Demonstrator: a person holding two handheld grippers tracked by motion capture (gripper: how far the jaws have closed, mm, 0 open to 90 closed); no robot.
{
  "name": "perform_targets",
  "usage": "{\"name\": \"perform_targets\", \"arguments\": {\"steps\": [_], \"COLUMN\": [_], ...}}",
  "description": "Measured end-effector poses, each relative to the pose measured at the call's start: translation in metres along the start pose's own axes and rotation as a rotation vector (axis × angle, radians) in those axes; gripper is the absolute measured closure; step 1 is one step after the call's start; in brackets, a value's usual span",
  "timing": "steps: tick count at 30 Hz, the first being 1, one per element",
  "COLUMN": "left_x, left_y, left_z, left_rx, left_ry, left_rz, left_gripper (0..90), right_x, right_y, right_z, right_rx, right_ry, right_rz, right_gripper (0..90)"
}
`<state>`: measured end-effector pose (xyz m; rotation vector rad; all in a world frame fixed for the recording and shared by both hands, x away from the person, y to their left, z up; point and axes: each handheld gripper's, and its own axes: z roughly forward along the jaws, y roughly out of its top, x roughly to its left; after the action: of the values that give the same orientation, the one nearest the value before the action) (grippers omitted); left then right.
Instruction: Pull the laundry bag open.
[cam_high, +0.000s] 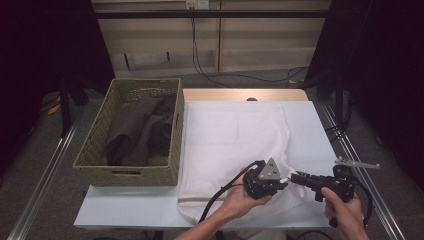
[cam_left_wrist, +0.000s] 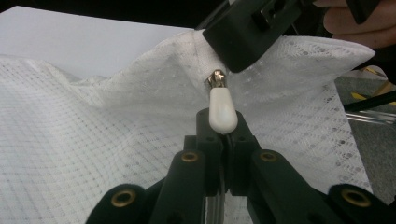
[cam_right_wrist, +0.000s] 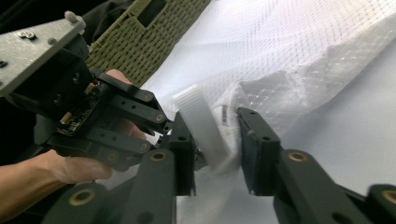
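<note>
A white surface (cam_high: 125, 207) carried a white mesh bag (cam_high: 235, 145), spread flat from the far edge down to the two tongs at the near edge. Well to the left of both tongs stood a woven basket (cam_high: 95, 150) holding dark grey cloth (cam_high: 140, 127). The bag's near right corner was bunched and lifted between the tongs. The left tongs (cam_left_wrist: 223, 135) were closed tight on the white zipper pull (cam_left_wrist: 222, 112), whose metal slider (cam_left_wrist: 215, 78) sat just beyond their tips on the bag's seam. The right tongs (cam_right_wrist: 215, 151), facing the left ones almost tip to tip, stood partly open around a bunched fold of mesh and a white ribbed strip (cam_right_wrist: 198, 123); whether they actually gripped the fabric could not be told.
</note>
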<state>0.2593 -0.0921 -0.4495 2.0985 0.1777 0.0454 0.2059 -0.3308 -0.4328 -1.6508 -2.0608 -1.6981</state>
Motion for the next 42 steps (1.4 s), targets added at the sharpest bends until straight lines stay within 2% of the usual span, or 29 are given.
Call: {"name": "perform_targets", "arguments": {"steps": [3,5,6,7,9,10,11,12,13,14,16,17,20,22,24,25,27,28,30,32,34,35,36,37,40,42], "left_x": [0.002,0.004,0.004,0.006,0.004,0.004,0.003,0.003,0.001,0.001,0.000,-0.002,-0.004,-0.006,-0.006,-0.006,-0.005,-0.002,0.000,0.005,0.006,0.008,0.008,0.008,0.009,0.009], "left_y": [-0.001,-0.002,-0.002,-0.003,-0.003,-0.003,-0.003,-0.003,-0.004,-0.004,-0.005,-0.007,-0.007,-0.008,-0.009,-0.012,-0.013,-0.014,-0.014,-0.016,-0.016,-0.016,-0.016,-0.015,-0.015,-0.015], "left_z": [-0.001,0.000,0.000,0.001,-0.001,-0.001,-0.002,-0.003,-0.004,-0.005,-0.006,-0.009,-0.016,-0.017,-0.016,-0.012,-0.011,-0.007,-0.006,-0.003,-0.003,-0.003,-0.003,-0.002,0.000,0.000], "left_rx": [0.024,0.015,0.015,0.000,0.015,0.015,0.008,0.018,0.003,0.018,0.015,0.004,-0.019,-0.020,-0.005,-0.001,0.014,0.009,0.017,0.005,0.009,-0.016,-0.016,-0.032,-0.024,-0.033], "left_ry": [-0.002,-0.003,-0.003,-0.023,-0.021,-0.021,-0.031,-0.027,-0.032,-0.018,-0.016,-0.004,-0.015,-0.043,-0.045,-0.068,-0.062,-0.075,-0.061,-0.073,-0.072,-0.100,-0.100,-0.104,-0.117,-0.131], "left_rz": [0.012,-0.018,-0.018,-0.048,-0.039,-0.039,-0.052,-0.061,-0.063,-0.056,-0.066,-0.084,-0.085,-0.084,-0.079,-0.094,-0.097,-0.129,-0.132,-0.161,-0.164,-0.183,-0.183,-0.202,-0.210,-0.206], "left_gripper": [86.7,85.3,82.8,82.8,76.2,75.2,72.8,71.1,70.4,69.6,67.4,67.3,66.7,68.1,72.6,74.7,73.7,72.2,71.1,70.7,69.9,70.3,71.2,71.9,72.2,80.8], "right_x": [-0.001,0.001,0.001,0.002,0.007,0.007,0.009,0.009,0.011,0.012,0.013,0.014,0.016,0.017,0.018,0.020,0.021,0.022,0.022,0.023,0.024,0.025,0.025,0.025,0.027,0.027], "right_y": [0.000,0.001,0.001,0.001,0.002,0.002,0.002,0.002,0.002,0.001,0.001,0.001,0.001,0.001,0.001,0.001,0.002,0.002,0.002,0.001,0.001,0.001,0.001,0.000,-0.001,-0.001], "right_z": [-0.002,-0.003,-0.003,-0.003,-0.004,-0.004,-0.004,-0.004,-0.004,-0.004,-0.004,-0.003,-0.003,-0.003,-0.002,-0.002,-0.002,-0.002,-0.002,-0.003,-0.004,-0.004,-0.004,-0.003,-0.001,0.000], "right_rx": [-0.009,-0.009,-0.009,-0.005,0.004,0.004,0.009,0.009,0.014,0.015,0.016,0.018,0.014,0.016,0.018,0.018,0.020,0.015,0.016,0.007,0.007,0.014,0.014,0.021,0.030,0.036], "right_ry": [0.018,0.010,0.010,-0.001,-0.047,-0.047,-0.071,-0.083,-0.103,-0.109,-0.126,-0.130,-0.156,-0.169,-0.156,-0.163,-0.160,-0.157,-0.151,-0.134,-0.129,-0.126,-0.126,-0.121,-0.115,-0.120], "right_rz": [-0.011,-0.026,-0.026,-0.042,-0.088,-0.088,-0.117,-0.125,-0.147,-0.158,-0.174,-0.174,-0.192,-0.206,-0.201,-0.211,-0.218,-0.228,-0.231,-0.241,-0.255,-0.259,-0.259,-0.266,-0.268,-0.275], "right_gripper": [78.2,82.1,82.1,82.9,84.2,84.2,84.5,84.6,84.7,84.8,84.9,84.9,85.1,85.1,85.2,85.2,85.2,85.3,85.3,85.4,85.4,85.5,85.5,85.5,85.6,85.5]}}
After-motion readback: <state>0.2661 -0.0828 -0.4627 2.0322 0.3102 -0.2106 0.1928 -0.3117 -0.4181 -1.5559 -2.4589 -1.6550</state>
